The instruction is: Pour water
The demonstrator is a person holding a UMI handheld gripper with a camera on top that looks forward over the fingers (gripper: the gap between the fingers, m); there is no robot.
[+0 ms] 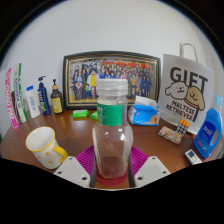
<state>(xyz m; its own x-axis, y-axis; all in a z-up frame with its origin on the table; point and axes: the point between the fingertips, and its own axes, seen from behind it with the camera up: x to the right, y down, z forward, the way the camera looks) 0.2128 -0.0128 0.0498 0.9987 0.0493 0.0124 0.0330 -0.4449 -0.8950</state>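
- Standing upright between the two fingers of the gripper (111, 172) is a clear bottle (111, 130) with a pale green cap; the magenta pads (86, 160) press on both of its sides.
- Resting on the wooden table (25, 128), to the left of the bottle, is a white cup (44, 147) with yellow marks.
- Behind the bottle stands a framed photo (112, 78) against the wall.
- To the right are a white gift bag (186, 93) and a blue box (145, 113).

A clear plastic bottle (111, 130) with a pale green cap stands upright between the hand-held gripper's (111, 172) fingers. A white mug (45, 147) with yellow dots lies tilted, near its left
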